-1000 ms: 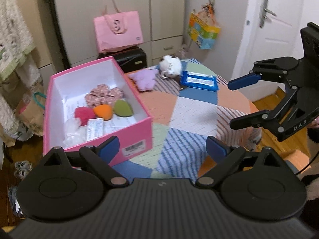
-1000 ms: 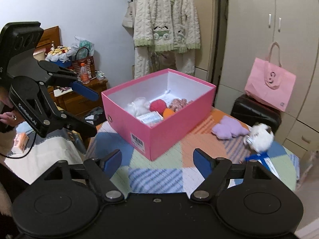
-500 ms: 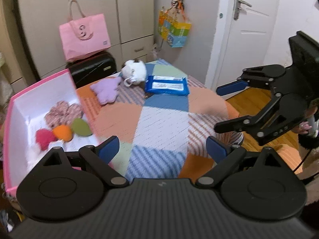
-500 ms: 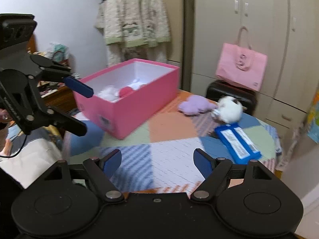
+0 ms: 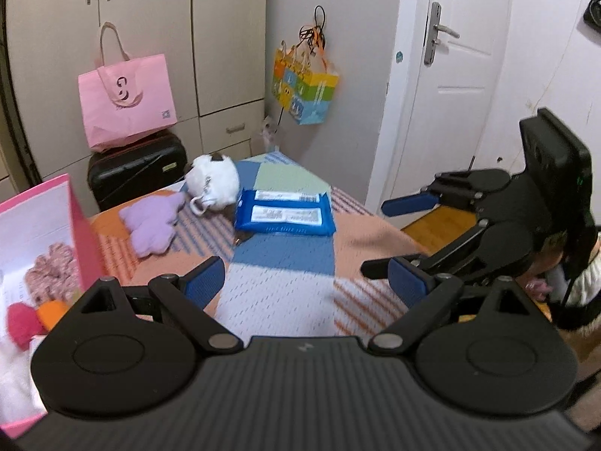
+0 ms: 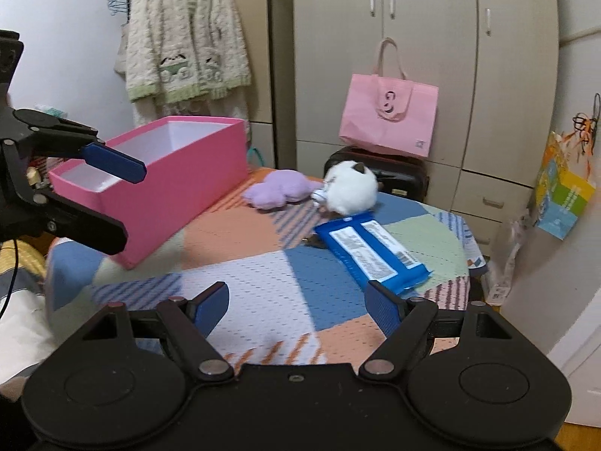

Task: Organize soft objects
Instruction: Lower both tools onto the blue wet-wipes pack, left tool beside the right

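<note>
"Looking into the pink box (image 5: 80, 233) at the table's left edge, how much had been tidied?"

"A floral scrunchie (image 5: 52, 272), a red puff (image 5: 20, 325) and an orange one (image 5: 50, 310) lay inside. Left out near the table's far edge were a fuzzy purple plush (image 6: 280, 189), a round white plush (image 6: 351, 188) and a glossy blue wipes pack (image 6: 372, 253)."

"And the jaws?"

"The left gripper (image 5: 306, 282) and right gripper (image 6: 298, 302) both gaped wide, empty."
</note>
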